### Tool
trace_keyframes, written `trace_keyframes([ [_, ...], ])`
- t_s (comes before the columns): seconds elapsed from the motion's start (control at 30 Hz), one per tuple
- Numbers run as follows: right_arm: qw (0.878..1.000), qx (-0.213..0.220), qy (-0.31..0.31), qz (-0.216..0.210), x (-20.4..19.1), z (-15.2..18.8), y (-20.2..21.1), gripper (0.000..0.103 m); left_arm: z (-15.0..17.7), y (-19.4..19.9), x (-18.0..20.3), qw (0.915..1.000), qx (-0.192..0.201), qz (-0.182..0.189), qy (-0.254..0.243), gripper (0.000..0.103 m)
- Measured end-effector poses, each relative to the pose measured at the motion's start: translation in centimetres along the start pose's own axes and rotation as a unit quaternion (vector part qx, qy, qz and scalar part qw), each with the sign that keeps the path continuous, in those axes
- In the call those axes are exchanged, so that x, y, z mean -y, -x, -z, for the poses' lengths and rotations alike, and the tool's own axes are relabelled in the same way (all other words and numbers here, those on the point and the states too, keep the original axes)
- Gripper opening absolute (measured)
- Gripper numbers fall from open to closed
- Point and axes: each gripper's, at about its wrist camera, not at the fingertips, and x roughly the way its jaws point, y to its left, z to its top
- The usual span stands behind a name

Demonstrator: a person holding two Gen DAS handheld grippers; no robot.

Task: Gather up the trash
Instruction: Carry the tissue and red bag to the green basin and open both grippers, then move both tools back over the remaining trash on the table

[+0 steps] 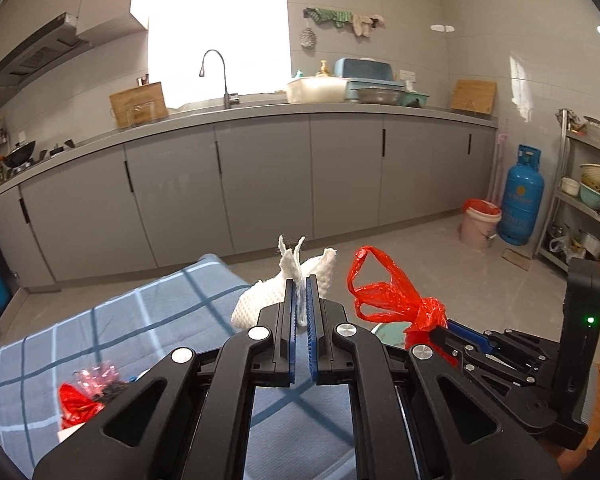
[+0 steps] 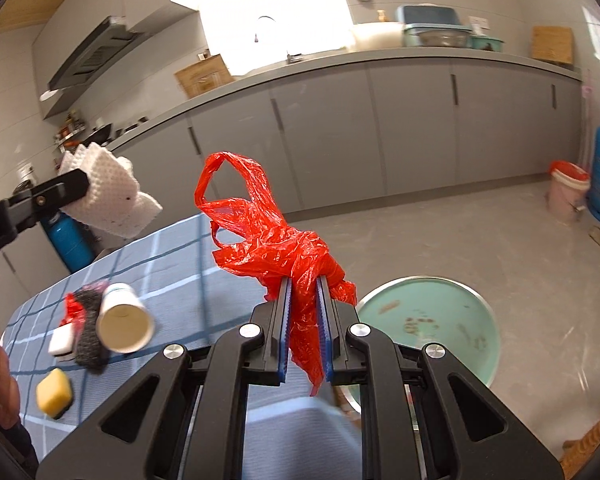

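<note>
My left gripper is shut on a white dimpled paper towel, held up over the far edge of the checked tablecloth. The same towel shows at the left of the right wrist view, pinched by the left gripper. My right gripper is shut on a knotted red plastic bag, also held in the air; the bag appears right of the towel in the left wrist view. On the cloth lie a paper cup, a dark scrubber, red scraps, a white block and a yellow sponge.
A round pale green bin lid or tub sits on the floor just past the table's edge. A pink bucket with a red liner and a blue gas cylinder stand by the grey cabinets. A metal shelf rack lines the right wall.
</note>
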Motion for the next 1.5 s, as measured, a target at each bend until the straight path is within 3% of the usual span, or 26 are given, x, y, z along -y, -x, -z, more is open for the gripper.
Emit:
trace_keyframes([
  [0.23,0.999,-0.009,-0.028,0.041,4.8,0.0,-0.8,0.014,-0.4,-2.6,3.3,0.9992,-0.002,0.037,-0.015,0.006],
  [0.63,0.994,-0.041,-0.052,0.09,10.9,1.1,-3.6,0.015,1.1,-8.8,9.3,0.9943,-0.043,0.091,-0.034,0.006],
  [0.97,0.99,-0.064,-0.061,0.111,14.3,2.0,-6.0,0.017,3.1,-13.1,12.5,0.9889,-0.082,0.111,-0.054,0.007],
  [1.03,0.99,-0.063,-0.067,0.111,15.0,2.3,-6.4,0.025,3.5,-13.8,12.7,0.9886,-0.088,0.106,-0.06,0.024],
  [1.07,0.989,-0.063,-0.072,0.113,15.5,2.4,-6.6,0.038,3.7,-14.0,12.7,0.9889,-0.089,0.103,-0.059,0.045],
  [1.1,0.988,-0.066,-0.077,0.113,15.8,2.5,-6.9,0.04,3.8,-14.1,12.6,0.9894,-0.087,0.101,-0.058,0.054],
  [1.2,0.987,-0.067,-0.084,0.118,16.4,2.8,-7.0,0.044,4.0,-14.4,12.1,0.9903,-0.089,0.09,-0.057,0.057],
  [1.3,0.986,-0.065,-0.093,0.121,16.7,2.9,-6.8,0.048,4.0,-14.5,11.0,0.9929,-0.087,0.066,-0.046,0.07],
  [1.5,0.986,-0.054,-0.104,0.116,16.2,3.2,-5.5,0.059,3.9,-13.9,9.2,0.9945,-0.09,0.043,-0.033,0.077],
])
